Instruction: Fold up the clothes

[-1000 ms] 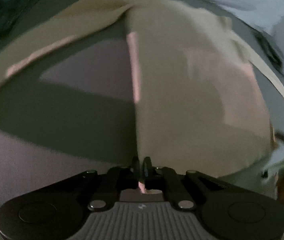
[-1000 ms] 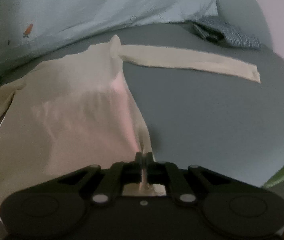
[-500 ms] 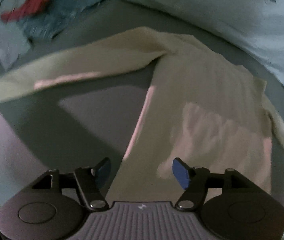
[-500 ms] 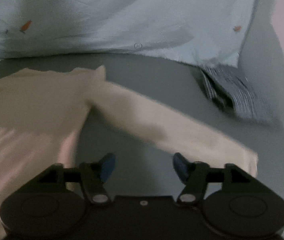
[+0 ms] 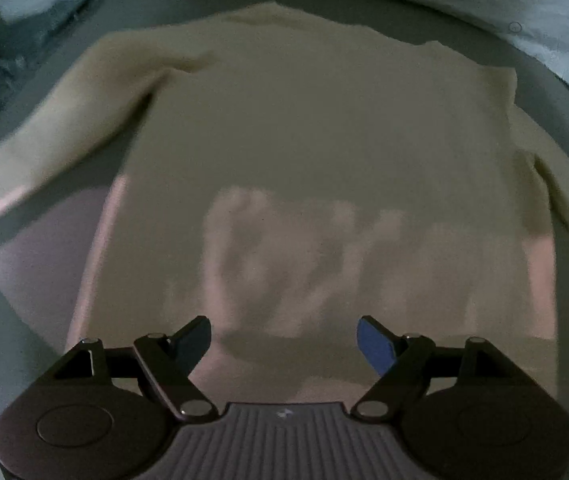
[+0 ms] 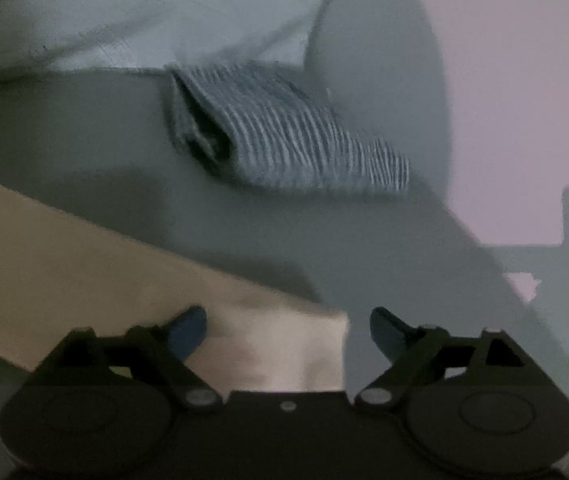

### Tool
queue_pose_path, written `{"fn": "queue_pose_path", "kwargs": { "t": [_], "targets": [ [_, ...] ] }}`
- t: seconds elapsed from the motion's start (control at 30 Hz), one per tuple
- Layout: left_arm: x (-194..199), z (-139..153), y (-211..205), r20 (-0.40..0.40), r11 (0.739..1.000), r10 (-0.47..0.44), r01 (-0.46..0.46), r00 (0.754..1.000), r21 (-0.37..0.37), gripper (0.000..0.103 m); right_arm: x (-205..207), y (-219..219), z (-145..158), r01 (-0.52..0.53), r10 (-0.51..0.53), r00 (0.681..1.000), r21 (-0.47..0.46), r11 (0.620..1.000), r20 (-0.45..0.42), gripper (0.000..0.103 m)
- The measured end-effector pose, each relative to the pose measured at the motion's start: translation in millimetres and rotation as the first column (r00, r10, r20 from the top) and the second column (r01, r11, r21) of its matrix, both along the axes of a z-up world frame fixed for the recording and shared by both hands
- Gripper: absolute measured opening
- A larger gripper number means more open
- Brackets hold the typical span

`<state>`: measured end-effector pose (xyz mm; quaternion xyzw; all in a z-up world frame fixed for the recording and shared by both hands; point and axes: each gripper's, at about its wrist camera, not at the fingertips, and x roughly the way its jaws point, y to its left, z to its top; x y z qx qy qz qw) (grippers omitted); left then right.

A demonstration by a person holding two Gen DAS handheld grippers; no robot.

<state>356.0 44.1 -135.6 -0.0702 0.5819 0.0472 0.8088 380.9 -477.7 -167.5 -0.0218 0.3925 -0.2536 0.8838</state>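
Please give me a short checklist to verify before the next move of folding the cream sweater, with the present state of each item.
1. Cream sweater lies flat on the grey surface: ok.
2. Left gripper free of cloth, jaws opening: ok.
3. Right gripper free of cloth, jaws opening: ok.
4. Right sleeve stretched out, its cuff under the right gripper: ok.
5. Striped garment apart from the sleeve: ok.
6. Hem straight: cannot tell.

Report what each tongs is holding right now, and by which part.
Nothing is held. The left tongs are opening above the cream sweater; the right tongs are opening over its sleeve end, pads clear of the cloth.
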Motion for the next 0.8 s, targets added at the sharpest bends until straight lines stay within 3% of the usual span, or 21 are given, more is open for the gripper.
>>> {"fn": "queue_pose_path", "kwargs": {
  "t": [0.03, 0.07, 0.1, 0.13, 0.27, 0.37, 0.53, 0.6, 0.63, 0.73, 0.8],
  "targets": [
    [1, -1, -2, -0.003, 1.000, 0.006, -0.006, 1.000, -0.008, 0.082, -4, -6, 0, 0.001, -0.002, 1.000, 0.053, 0.999, 0.026, 0.087],
    [3, -3, -3, -0.006, 1.000, 0.011, -0.011, 1.000, -0.013, 0.082, -9, -12, 0, -0.014, 0.006, 0.998, 0.120, 0.993, 0.063, 0.063],
    [4, -3, -7, -0.012, 1.000, -0.007, 0.007, 1.000, 0.005, 0.082, -13, -11, 1, -0.030, 0.016, 0.996, 0.162, 0.986, 0.091, 0.021],
    [5, -4, -10, -0.019, 0.999, -0.024, 0.025, 1.000, 0.023, 0.082, -16, -9, 2, -0.046, 0.024, 0.993, 0.194, 0.980, 0.114, 0.001],
    [5, 0, -15, -0.036, 0.996, -0.064, 0.066, 0.997, 0.056, 0.082, -26, 7, 16, -0.059, 0.051, 0.995, 0.091, 0.994, 0.090, 0.001],
    [5, 1, -8, -0.036, 0.999, -0.025, 0.026, 0.999, 0.024, 0.082, -37, 3, 25, 0.005, -0.012, 0.997, 0.092, 0.996, 0.079, 0.001],
    [0, -7, 6, -0.035, 0.998, 0.045, -0.046, 0.998, -0.035, 0.083, -33, 18, 12, -0.032, 0.030, 0.999, -0.032, 0.999, -0.038, 0.002],
    [-8, -5, 9, -0.026, 0.998, 0.052, -0.053, 0.998, -0.038, 0.083, -22, 21, 8, -0.002, -0.010, 0.994, -0.103, 0.995, -0.109, 0.004],
    [-13, -4, 12, -0.023, 0.998, 0.059, -0.060, 0.998, -0.037, 0.083, -21, 20, 9, 0.018, -0.034, 0.992, -0.127, 0.992, -0.125, 0.007],
    [-32, 2, 27, -0.006, 0.993, 0.099, -0.100, 0.995, -0.058, 0.083, -16, 24, 26, 0.065, -0.072, 0.995, -0.097, 0.993, -0.068, 0.045],
    [-47, 6, 45, 0.009, 0.987, 0.145, -0.144, 0.989, -0.075, 0.083, -11, 40, 39, 0.022, -0.023, 1.000, -0.053, 0.998, -0.016, 0.053]
  ]
}}
